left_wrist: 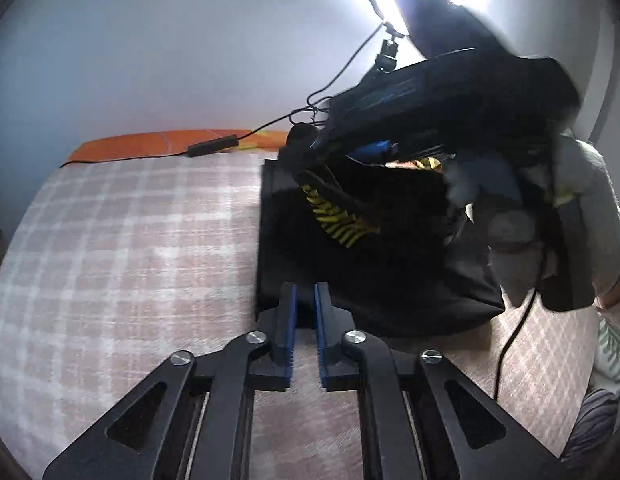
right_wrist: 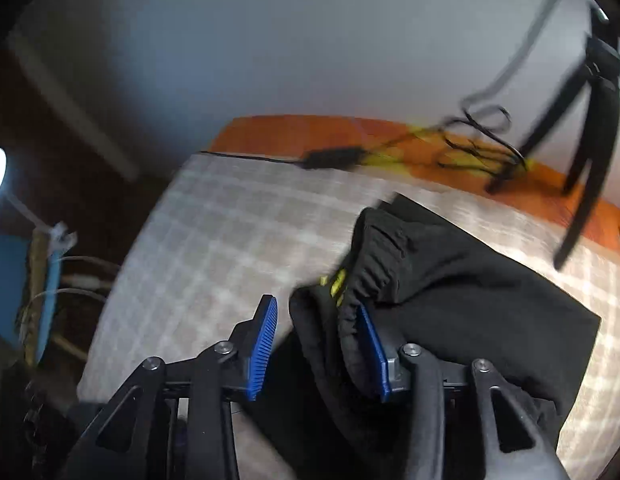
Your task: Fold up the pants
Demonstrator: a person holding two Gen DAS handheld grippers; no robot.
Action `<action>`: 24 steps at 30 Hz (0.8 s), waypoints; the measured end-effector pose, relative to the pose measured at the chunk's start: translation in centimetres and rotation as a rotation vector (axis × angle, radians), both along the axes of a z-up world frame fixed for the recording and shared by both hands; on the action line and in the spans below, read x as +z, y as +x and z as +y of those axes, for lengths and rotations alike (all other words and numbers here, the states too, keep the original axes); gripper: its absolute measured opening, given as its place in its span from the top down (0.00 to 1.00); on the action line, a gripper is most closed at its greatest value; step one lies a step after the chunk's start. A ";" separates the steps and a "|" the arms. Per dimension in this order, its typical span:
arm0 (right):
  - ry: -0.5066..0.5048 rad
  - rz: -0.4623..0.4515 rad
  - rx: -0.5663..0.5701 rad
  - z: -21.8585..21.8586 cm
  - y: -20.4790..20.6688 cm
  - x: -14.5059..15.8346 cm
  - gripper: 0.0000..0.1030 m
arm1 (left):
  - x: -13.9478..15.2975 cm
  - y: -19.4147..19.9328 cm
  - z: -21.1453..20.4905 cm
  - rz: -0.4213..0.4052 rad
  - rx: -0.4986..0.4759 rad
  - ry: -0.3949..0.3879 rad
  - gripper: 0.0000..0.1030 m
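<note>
Black pants with a yellow-and-black striped band lie folded on a plaid bed cover. My left gripper points down at their near edge. Its blue pads are almost together with a thin slit between them, and I cannot tell if cloth sits in it. My right gripper stands open over the bunched elastic waistband. The black cloth hangs between its pads and rests against the right pad. In the left wrist view a hand in a grey sleeve holds the right tool above the pants.
An orange sheet runs along the bed's far edge, with a black cable and its inline box lying on it. A ring light on a tripod stands at the back right. Another cable trails beside the pants. The bed's left edge drops off.
</note>
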State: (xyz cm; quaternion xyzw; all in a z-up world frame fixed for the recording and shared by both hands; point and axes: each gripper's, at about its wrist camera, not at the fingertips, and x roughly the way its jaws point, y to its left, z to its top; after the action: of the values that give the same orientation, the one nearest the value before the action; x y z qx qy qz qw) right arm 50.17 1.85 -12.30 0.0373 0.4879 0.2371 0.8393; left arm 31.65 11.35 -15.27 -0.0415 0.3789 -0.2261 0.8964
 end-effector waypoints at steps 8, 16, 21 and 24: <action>0.216 -0.116 0.030 -9.0 -4.7 6.3 0.37 | 1.5 0.2 -0.6 0.042 -0.035 -0.176 0.46; 0.110 -0.051 -0.010 -15.7 -9.0 1.1 0.31 | 1.2 4.3 -3.9 0.217 -0.008 -0.378 0.34; 0.066 -0.032 -0.030 -16.4 -8.2 -2.3 0.31 | 2.0 5.0 -6.0 0.268 0.000 -0.403 0.34; 0.053 -0.028 -0.025 -15.7 -7.5 -3.2 0.35 | 2.0 5.3 -7.0 0.298 0.027 -0.384 0.34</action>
State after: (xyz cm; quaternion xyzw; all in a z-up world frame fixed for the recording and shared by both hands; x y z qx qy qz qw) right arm 42.71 -13.85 -15.51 0.0624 0.4689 0.2399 0.8477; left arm 36.91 4.34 -13.27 -0.2490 0.4564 -0.2733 0.8093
